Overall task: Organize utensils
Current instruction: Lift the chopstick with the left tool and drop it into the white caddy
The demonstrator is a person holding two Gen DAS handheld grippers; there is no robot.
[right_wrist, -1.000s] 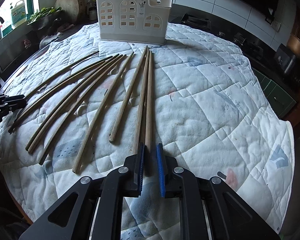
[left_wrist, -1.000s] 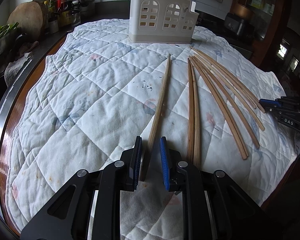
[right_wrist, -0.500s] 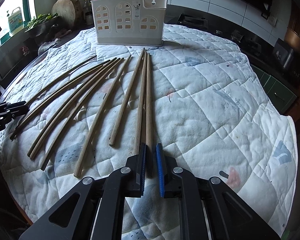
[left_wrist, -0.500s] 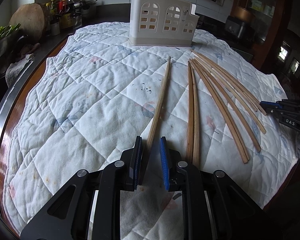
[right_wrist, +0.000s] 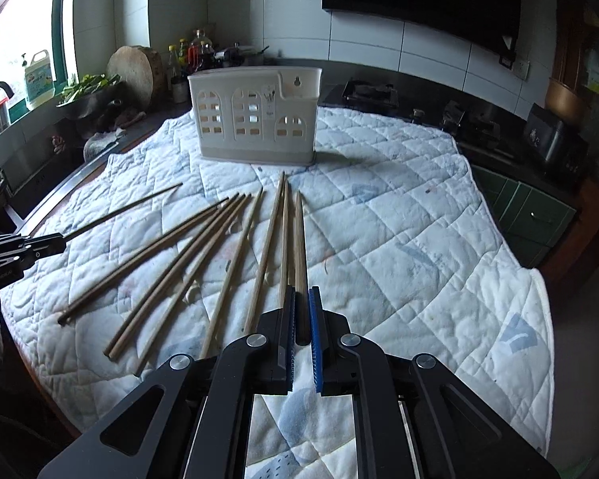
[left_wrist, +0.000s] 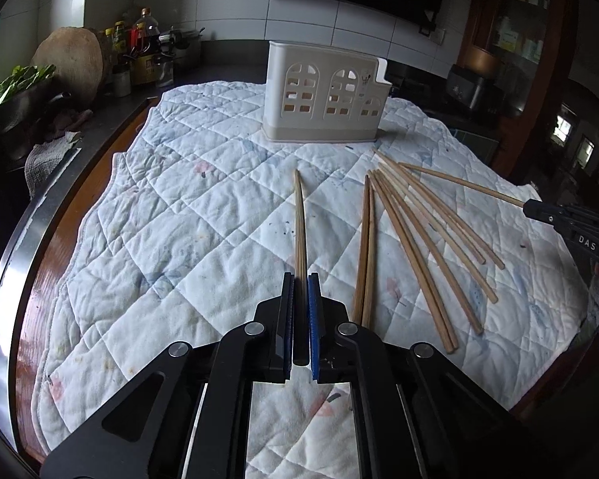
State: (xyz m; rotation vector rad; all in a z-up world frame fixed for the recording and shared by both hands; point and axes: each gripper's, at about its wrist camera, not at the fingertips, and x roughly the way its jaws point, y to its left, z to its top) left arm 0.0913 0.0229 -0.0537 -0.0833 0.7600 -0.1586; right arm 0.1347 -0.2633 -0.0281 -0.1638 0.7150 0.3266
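Each hand-held gripper clamped on one chopstick, tips aimed at the holder

The left hand-held gripper is clamped on a pale wooden chopstick, its jaws having just closed in; the right hand-held gripper is clamped on another chopstick. Both are slim, straight, light bamboo sticks, long axes running toward the cream utensil holder with arched cut-outs, thin ends nearest it. The loose chopsticks fan out in front of the holder on the white quilted cloth covering the bench. Compared with a second ago, both held sticks are lifted off the cloth and the holder looks farther away
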